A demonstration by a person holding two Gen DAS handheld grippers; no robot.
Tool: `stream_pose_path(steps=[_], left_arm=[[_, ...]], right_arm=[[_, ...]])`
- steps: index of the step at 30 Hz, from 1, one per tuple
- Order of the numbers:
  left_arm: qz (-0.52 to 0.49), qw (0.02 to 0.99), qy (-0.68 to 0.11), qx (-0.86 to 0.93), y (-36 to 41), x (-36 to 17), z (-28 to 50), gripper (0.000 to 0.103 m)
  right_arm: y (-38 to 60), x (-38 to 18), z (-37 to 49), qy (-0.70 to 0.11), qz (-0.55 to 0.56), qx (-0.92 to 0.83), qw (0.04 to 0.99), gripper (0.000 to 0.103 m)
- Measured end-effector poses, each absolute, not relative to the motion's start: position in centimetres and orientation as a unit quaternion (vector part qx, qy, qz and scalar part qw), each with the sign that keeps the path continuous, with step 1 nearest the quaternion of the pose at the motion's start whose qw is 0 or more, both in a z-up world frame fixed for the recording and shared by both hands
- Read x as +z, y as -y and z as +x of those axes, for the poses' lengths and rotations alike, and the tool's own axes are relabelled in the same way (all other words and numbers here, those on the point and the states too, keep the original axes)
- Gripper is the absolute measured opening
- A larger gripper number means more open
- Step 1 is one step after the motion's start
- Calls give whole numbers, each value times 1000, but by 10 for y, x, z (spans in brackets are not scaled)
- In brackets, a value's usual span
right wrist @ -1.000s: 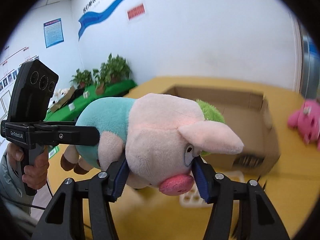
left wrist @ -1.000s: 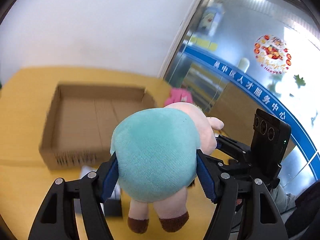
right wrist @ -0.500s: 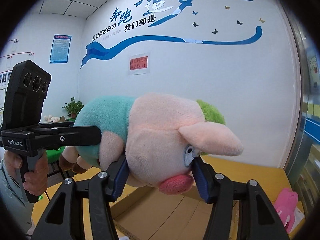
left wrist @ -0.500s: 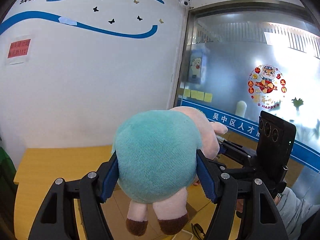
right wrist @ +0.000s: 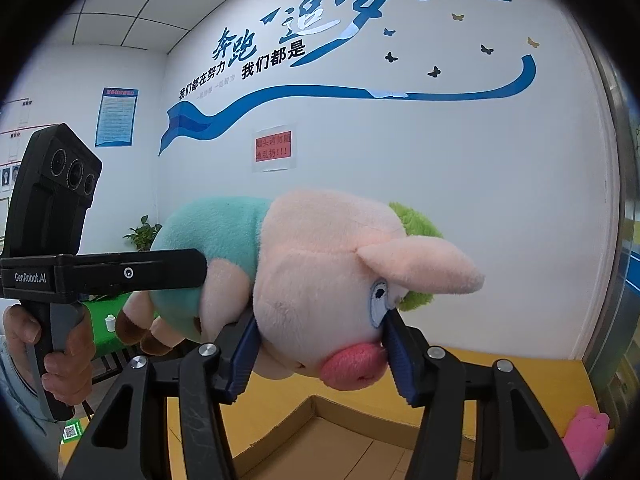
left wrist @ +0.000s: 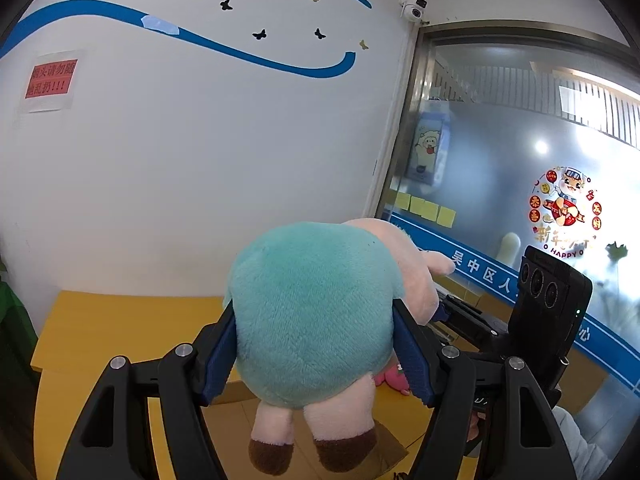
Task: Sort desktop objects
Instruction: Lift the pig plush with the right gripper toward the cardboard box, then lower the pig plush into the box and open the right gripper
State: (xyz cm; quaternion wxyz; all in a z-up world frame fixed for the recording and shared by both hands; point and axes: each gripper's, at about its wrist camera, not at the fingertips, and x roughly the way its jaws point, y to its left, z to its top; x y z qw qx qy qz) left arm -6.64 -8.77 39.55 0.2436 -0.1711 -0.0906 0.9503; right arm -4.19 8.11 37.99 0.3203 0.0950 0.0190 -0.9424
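A plush pig with a teal body [left wrist: 312,312] and a pink head [right wrist: 320,272] hangs in the air, lying sideways between both grippers. My left gripper [left wrist: 316,344] is shut on the teal rump, the brown-tipped legs dangling below it. My right gripper [right wrist: 322,344] is shut on the head, its blue pads pressing behind the snout and by the eye. In the right wrist view one finger [right wrist: 160,270] of the left gripper crosses the pig's body, held by a person's hand [right wrist: 60,360]. The open cardboard box [right wrist: 320,440] lies below the pig.
The yellow table [left wrist: 120,320] runs to a white wall with blue lettering. A pink plush toy [right wrist: 588,432] lies on the table to the right of the box. A glass door [left wrist: 520,180] stands at the right, and a green surface with plants [right wrist: 140,236] at the far left.
Both grippers have risen together with the pig still clamped. The box and table have dropped to the bottom of both views and the wall now fills them.
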Motion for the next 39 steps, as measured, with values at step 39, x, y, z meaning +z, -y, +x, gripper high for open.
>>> stream_pose_path(steps=[39], left_arm=[[-514, 141, 163, 830, 141, 10, -318, 77]], right_arm=[[-23, -6, -262, 65, 439, -867, 225, 57]])
